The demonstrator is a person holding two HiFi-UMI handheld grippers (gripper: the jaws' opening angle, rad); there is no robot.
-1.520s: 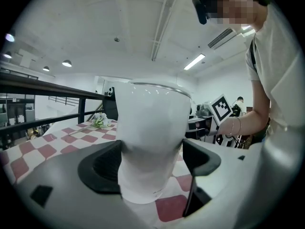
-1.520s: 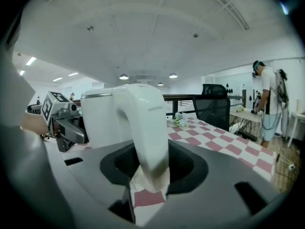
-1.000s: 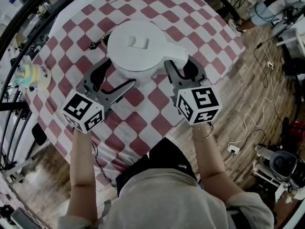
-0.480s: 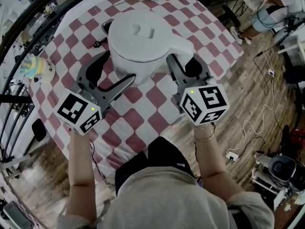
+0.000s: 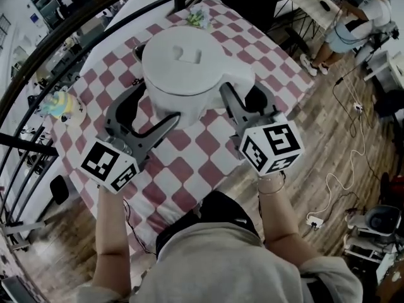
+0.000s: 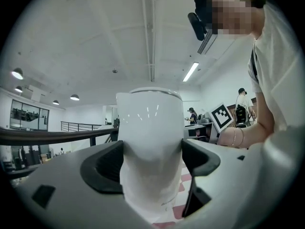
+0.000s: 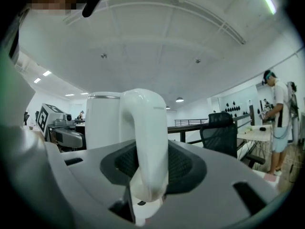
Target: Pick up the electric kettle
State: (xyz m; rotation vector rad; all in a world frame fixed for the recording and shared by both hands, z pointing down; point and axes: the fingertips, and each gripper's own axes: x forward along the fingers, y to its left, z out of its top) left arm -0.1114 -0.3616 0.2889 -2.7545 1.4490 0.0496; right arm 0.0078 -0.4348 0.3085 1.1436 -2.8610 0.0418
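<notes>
The white electric kettle (image 5: 183, 65) hangs above the red-and-white checked table (image 5: 208, 147), held between both grippers. My left gripper (image 5: 158, 103) is shut on the kettle's body; in the left gripper view the black pads (image 6: 107, 168) press on the white wall of the kettle (image 6: 150, 123). My right gripper (image 5: 245, 93) is shut on the kettle's curved handle (image 5: 237, 74). The right gripper view shows the handle (image 7: 145, 137) clamped between the right gripper (image 7: 150, 173) jaws, with the kettle (image 7: 102, 120) body behind it. Both grippers point level.
A dark base piece (image 5: 140, 48) peeks out behind the kettle. A small bunch of flowers (image 5: 201, 16) lies at the table's far edge. A colourful object (image 5: 60, 105) sits to the left by the black railing (image 5: 38, 62). A person (image 5: 353, 17) stands at the upper right; cables (image 5: 334, 169) lie on the wooden floor.
Both grippers have risen together with the kettle in them, and the kettle now hangs higher above the table. The grips have not changed.
</notes>
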